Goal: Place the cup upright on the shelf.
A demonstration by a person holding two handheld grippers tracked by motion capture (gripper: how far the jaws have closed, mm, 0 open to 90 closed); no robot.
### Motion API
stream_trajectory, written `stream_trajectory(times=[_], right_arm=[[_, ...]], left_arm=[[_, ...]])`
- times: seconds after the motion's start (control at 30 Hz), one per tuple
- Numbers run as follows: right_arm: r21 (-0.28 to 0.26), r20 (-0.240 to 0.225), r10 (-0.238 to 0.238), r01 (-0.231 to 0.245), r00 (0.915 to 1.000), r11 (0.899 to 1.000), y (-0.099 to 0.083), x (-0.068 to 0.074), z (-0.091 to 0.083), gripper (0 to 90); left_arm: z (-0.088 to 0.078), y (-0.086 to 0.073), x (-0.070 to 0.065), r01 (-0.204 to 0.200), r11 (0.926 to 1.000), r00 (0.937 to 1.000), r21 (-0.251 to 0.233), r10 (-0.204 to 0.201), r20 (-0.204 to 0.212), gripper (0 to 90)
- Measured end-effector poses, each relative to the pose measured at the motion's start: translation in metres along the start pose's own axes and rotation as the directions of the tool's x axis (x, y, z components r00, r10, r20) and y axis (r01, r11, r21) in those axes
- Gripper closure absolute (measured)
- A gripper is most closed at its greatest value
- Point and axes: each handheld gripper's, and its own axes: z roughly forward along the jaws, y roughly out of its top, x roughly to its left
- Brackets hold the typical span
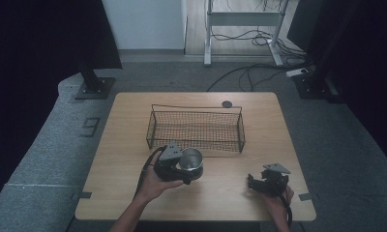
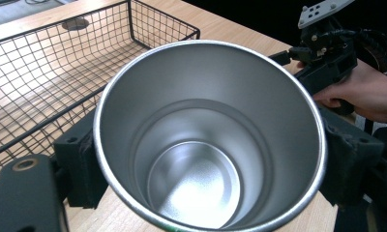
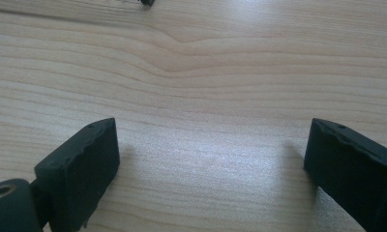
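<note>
Left gripper [image 1: 186,170] fingers clamp the steel cup [image 2: 208,140] between them; right gripper [image 3: 211,159] fingers spread wide over bare tabletop [image 3: 206,72].

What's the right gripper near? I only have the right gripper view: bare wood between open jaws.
Observer: Nothing close. High view has the right gripper low over the table, at its near right corner.
Operator: Left gripper?
Observer: The left gripper is shut on a steel cup, jaws on opposite sides of its wall.
Operator: Anything in the cup?
Observer: Empty; the left gripper view looks straight down to its bare bottom.
Operator: Where could it go?
Observer: A wire basket sits just beyond the cup, mid-table, also empty.
</note>
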Motion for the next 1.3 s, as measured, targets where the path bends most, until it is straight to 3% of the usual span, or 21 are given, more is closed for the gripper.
stream_trajectory(times=[1.3], right_arm=[[0.000,0.002,0.002,-0.002,1.0000,1.000,0.000,0.000,0.000,5.6]], left_arm=[[-0.018,0.024,0.039,0.024,0.9996,0.9982,-0.015,-0.025,-0.054,15.3]])
